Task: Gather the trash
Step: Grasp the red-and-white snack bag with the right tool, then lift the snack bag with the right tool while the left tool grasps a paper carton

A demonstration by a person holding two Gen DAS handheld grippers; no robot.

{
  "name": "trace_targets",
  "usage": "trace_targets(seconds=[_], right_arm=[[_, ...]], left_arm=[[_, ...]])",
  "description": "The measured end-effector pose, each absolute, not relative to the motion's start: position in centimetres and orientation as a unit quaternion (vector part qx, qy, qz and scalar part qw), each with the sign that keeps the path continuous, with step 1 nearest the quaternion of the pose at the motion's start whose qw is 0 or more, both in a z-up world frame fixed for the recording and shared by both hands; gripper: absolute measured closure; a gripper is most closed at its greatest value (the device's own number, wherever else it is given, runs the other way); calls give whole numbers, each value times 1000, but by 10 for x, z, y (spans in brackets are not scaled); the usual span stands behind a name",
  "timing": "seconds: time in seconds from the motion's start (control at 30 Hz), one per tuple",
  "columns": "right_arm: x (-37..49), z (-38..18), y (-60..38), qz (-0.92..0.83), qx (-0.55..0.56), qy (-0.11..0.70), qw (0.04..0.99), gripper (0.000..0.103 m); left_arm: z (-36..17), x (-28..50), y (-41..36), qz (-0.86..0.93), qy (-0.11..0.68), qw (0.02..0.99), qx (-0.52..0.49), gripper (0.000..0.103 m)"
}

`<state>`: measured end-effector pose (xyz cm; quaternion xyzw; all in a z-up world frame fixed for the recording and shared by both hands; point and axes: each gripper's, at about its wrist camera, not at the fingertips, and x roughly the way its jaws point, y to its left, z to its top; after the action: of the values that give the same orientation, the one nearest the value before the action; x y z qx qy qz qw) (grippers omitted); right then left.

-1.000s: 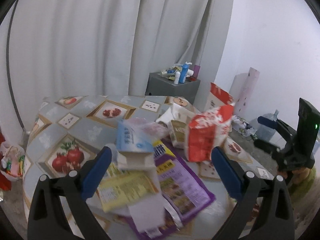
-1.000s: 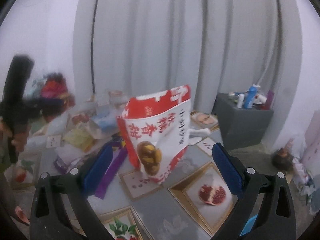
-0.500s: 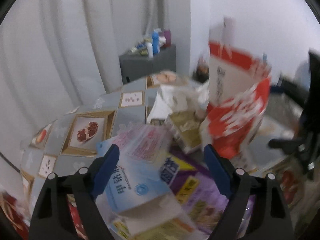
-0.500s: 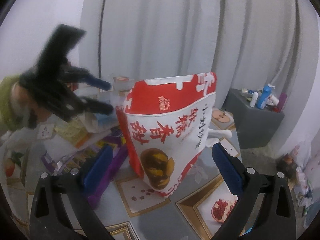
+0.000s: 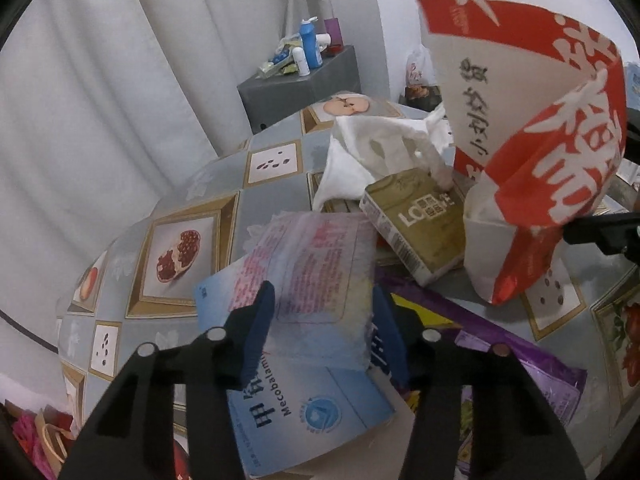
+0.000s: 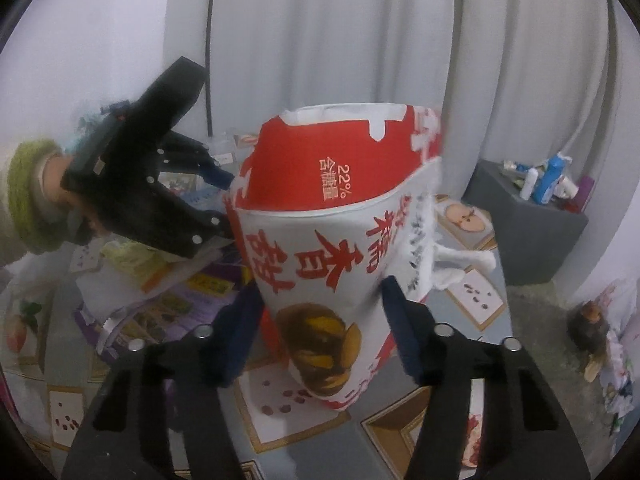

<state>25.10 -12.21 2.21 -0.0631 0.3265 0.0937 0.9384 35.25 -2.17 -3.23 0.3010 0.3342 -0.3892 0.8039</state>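
Claws closing on two pieces of trash

Left claw (image 5: 320,320), left wrist view: jaws closing around a blue medicine box (image 5: 304,360) lying atop the litter pile on the desk (image 5: 192,208); pads look near its sides, contact uncertain. Thin card, light, likely to crush; best taken across the narrow sides.

Right wrist view: right claw (image 6: 320,320) closing either side of the upright red-and-white paper bag (image 6: 340,240), pads not clearly pressing. Empty-looking, soft, tips easily; pinch low on the body, gently
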Motion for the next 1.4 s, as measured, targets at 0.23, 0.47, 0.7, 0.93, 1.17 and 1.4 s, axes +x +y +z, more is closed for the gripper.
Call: trace_targets(seconds=[0.23, 0.47, 0.7, 0.93, 1.17, 1.4], right_arm=[[247, 20, -123, 98, -47, 327, 939, 67], [241, 21, -131, 96, -32, 327, 939, 76], [233, 23, -138, 88, -15, 321, 943, 77], [232, 24, -141, 90, -8, 318, 944, 77], [226, 26, -144, 89, 2, 316, 944, 78], [217, 31, -145, 86, 5, 310, 947, 78]], left_arm=[[-30, 347, -25, -407, 331, 798, 298, 79], [-28, 344, -25, -415, 326, 797, 293, 91], [-20, 337, -24, -425, 317, 797, 288, 96], [-7, 331, -23, -427, 301, 806, 279, 98], [5, 326, -13, -427, 287, 818, 257, 100], [21, 318, -4, -424, 271, 831, 235, 100]])
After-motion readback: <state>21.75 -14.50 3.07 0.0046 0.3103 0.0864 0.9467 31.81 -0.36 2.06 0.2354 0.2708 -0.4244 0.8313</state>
